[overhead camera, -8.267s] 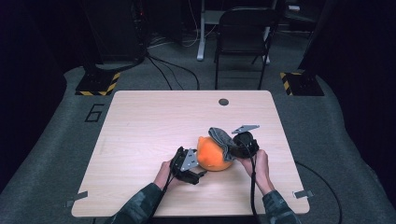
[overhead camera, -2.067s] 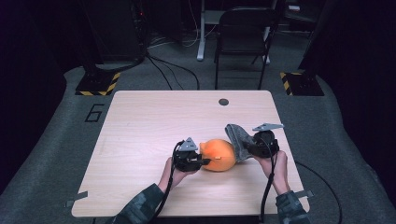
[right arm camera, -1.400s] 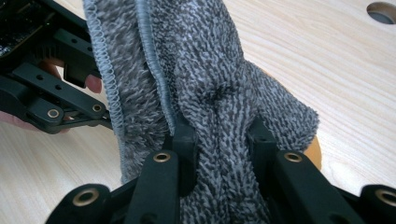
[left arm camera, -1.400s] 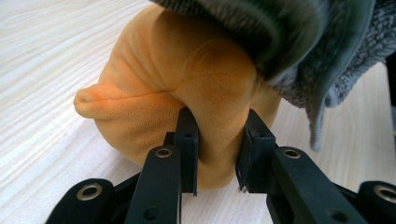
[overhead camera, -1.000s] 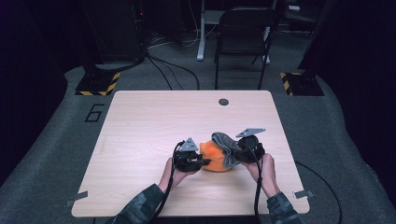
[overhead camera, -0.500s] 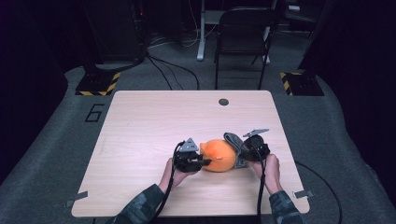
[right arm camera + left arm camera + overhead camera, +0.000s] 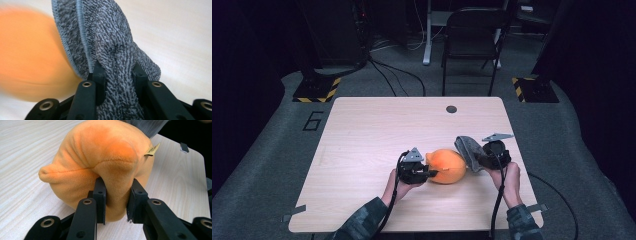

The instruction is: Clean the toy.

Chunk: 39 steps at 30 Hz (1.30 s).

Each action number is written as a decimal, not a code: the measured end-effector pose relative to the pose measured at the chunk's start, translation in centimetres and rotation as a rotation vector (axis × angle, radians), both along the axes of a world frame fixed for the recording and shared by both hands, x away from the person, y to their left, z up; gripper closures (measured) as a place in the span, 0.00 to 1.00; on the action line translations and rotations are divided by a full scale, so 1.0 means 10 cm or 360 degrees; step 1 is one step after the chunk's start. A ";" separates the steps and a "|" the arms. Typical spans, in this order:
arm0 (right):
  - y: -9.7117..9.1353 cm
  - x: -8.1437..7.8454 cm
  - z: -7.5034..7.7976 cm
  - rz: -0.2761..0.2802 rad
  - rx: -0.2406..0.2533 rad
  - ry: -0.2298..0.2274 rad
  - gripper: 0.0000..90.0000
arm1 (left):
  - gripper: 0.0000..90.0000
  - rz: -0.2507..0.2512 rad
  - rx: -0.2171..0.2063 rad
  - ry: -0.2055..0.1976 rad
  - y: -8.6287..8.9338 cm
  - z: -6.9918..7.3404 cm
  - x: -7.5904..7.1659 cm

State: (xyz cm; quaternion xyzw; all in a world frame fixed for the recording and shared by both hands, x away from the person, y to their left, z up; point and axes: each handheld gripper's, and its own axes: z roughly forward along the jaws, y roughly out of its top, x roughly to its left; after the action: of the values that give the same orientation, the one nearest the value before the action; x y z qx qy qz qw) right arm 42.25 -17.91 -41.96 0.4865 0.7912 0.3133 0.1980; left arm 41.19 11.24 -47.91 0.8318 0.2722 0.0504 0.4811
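A soft orange toy (image 7: 447, 166) was being wiped, by the look of it. It lay on the desk (image 7: 377, 130), right in front of the left hand-held gripper (image 7: 428, 173), and a fold of its plush was pinched tight between that one's jaws. A grey cloth (image 7: 467, 150) was squeezed in the shut jaws of the right hand-held gripper (image 7: 477, 161), just beside the toy and not seen to be touching it. Next, the cloth probably had to be brought over the toy and rubbed across it while the toy was held steady.

High cam looks down on table (image 7: 362, 130); claw cams close-up; all share orange plush (image 7: 447, 166).
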 end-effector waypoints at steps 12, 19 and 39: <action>0.55 -0.07 -0.09 0.0239 -0.0077 0.0026 0.79 | 0.75 0.0019 0.0002 -0.0009 0.00 -0.03 0.03; 0.56 -0.04 -0.10 0.0227 -0.0108 -0.0006 0.79 | 0.47 0.0016 -0.0032 -0.0022 0.03 -0.02 0.04; 0.53 0.07 -0.14 0.0211 -0.0082 0.0012 0.79 | 0.31 -0.0037 0.0190 -0.0453 -0.06 -0.19 -0.07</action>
State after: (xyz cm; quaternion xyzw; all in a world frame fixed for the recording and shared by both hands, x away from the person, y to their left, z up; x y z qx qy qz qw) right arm 42.94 -12.57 -43.34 0.4290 0.8302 0.3034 0.1862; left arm 40.49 10.68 -49.79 0.8465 0.1881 0.1782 0.4650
